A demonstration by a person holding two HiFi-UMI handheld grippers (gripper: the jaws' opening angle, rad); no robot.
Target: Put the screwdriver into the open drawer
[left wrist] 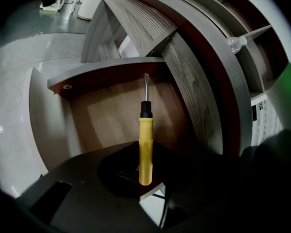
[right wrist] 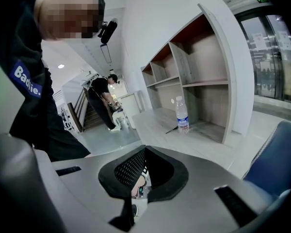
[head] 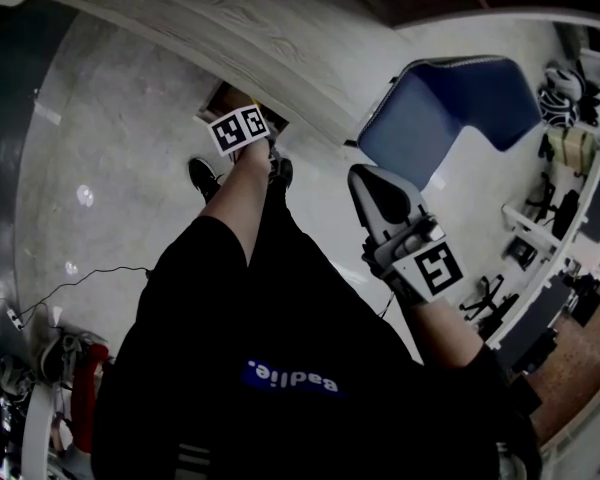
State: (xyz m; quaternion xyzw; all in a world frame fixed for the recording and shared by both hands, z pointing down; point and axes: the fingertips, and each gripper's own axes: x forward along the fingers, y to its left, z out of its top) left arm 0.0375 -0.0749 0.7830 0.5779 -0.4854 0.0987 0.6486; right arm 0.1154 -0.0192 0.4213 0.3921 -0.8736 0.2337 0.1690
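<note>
My left gripper (left wrist: 145,174) has its jaws clamped on the butt end of the screwdriver (left wrist: 145,144), whose blade points down into the open drawer (left wrist: 102,77). It looks light and stiff, with a smooth plastic handle. I judge a hold nearer mid-handle would pivot less. The desk (left wrist: 194,96) edge crowds the drawer's right side. My right gripper (right wrist: 143,178) keeps its jaws together on nothing, beside the blue chair (head: 450,108).
</note>
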